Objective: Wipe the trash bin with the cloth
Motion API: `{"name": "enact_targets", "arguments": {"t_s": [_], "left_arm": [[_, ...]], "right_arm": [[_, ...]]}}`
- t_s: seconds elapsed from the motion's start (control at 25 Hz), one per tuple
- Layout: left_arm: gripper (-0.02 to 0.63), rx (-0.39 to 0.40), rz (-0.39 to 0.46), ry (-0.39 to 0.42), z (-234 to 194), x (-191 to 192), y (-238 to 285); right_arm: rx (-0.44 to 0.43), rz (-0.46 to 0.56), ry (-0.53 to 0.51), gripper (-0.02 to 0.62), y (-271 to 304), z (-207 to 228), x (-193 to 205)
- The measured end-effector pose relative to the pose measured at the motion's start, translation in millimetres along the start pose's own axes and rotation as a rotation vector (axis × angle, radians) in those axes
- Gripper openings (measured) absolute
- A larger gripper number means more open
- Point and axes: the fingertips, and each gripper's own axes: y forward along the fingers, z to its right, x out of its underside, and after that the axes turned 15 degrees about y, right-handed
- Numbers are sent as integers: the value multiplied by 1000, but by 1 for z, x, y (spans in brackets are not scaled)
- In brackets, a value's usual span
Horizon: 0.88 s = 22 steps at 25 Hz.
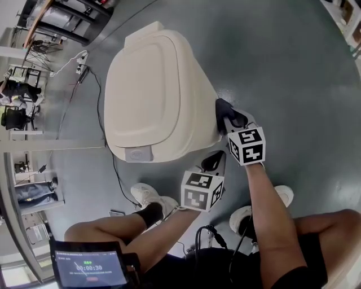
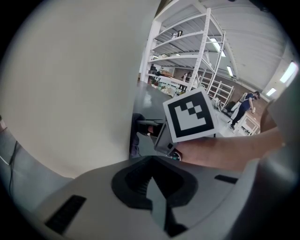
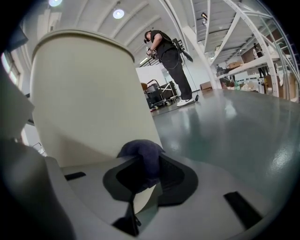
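We are looking down on a grey-green floor (image 1: pixel 293 68) that is filling the frame. The cream trash bin (image 1: pixel 163 96) is standing on it at upper centre, lid closed. At centre frame we are holding the right gripper (image 1: pixel 227 117) beside the bin's right wall, its fingers pinching the dark blue cloth (image 3: pixel 143 152), which is touching that wall. Just below, the left gripper (image 1: pixel 213 162) is hovering near the bin's lower right corner, its fingers pressed together with nothing between them.

Glossy grey-green floor (image 1: pixel 293 68); white shelving racks (image 2: pixel 187 56); ceiling lamps (image 3: pixel 118 13) lit; wheeled cart (image 3: pixel 157 96) by far wall.
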Motion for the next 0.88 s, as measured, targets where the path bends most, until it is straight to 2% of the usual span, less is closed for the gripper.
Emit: {"name": "enact_targets", "arguments": {"t_s": [0.28, 0.48, 0.68, 0.88], "left_arm": [[-3, -3, 4, -1, 7, 0, -1], [-3, -13, 0, 1, 0, -1, -2], [-3, 4, 39, -73, 1, -22, -8], [-3, 9, 79, -52, 2, -40, -13]], "right_arm": [[71, -42, 46, 66, -4, 13, 16], [99, 23, -52, 66, -5, 3, 4], [58, 140, -33, 66, -15, -3, -41], [-28, 282, -38, 66, -29, -26, -113]]}}
